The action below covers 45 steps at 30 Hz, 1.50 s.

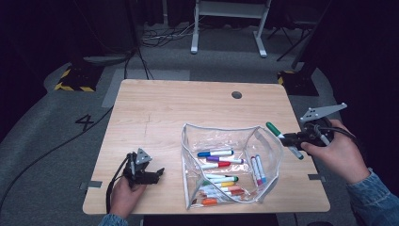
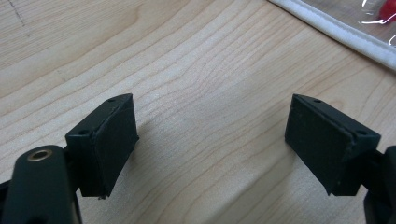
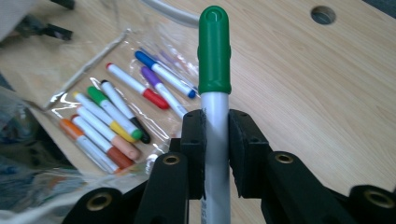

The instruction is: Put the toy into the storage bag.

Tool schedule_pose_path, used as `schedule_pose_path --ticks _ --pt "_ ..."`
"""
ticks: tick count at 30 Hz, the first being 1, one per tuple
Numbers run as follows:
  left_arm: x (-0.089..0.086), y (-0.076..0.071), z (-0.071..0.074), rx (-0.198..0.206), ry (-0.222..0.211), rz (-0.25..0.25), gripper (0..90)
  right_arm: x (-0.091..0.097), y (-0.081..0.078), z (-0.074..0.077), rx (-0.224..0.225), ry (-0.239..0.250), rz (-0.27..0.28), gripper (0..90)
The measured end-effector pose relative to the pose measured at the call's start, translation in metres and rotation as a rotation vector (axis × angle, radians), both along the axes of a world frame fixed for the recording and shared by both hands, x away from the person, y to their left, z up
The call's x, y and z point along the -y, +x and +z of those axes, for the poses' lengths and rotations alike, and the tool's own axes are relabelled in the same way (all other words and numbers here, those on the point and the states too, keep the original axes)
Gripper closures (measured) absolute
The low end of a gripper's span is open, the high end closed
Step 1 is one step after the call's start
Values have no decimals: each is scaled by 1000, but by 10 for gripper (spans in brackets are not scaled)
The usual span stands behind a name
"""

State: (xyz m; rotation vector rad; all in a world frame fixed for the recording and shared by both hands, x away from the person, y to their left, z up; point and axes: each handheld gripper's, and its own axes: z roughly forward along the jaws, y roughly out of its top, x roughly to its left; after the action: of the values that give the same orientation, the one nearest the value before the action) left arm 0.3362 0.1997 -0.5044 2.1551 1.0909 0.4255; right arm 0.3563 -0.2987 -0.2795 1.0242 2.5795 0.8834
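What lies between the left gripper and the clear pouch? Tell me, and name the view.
Only bare wood. In the high view, a strip of table separates the left gripper from the clear pouch; the left gripper view shows its open jaws over bare wood too.

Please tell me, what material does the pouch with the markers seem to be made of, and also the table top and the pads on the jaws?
The pouch looks like clear soft plastic: the markers show through it, and it creases and glints. Its white edge seems fabric binding. The table top shows pale wood grain, though it may be laminate. The left gripper has matte black pads, probably rubber or foam.
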Motion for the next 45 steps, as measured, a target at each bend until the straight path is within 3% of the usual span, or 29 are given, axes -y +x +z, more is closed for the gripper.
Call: schedule_pose_path --ticks 12,22,32,45 --pt "0 0 0 0 1 0 172 -64 -22 14 -18 -2 214 770" --pt "0 0 0 0 0 -1 172 -111 -29 6 -55 -57 350 770" --pt "0 0 0 0 -2 1 172 -146 -30 -14 -111 -134 437 770" --pt "0 0 0 0 -2 1 172 -168 -30 -44 -215 -260 486 770"
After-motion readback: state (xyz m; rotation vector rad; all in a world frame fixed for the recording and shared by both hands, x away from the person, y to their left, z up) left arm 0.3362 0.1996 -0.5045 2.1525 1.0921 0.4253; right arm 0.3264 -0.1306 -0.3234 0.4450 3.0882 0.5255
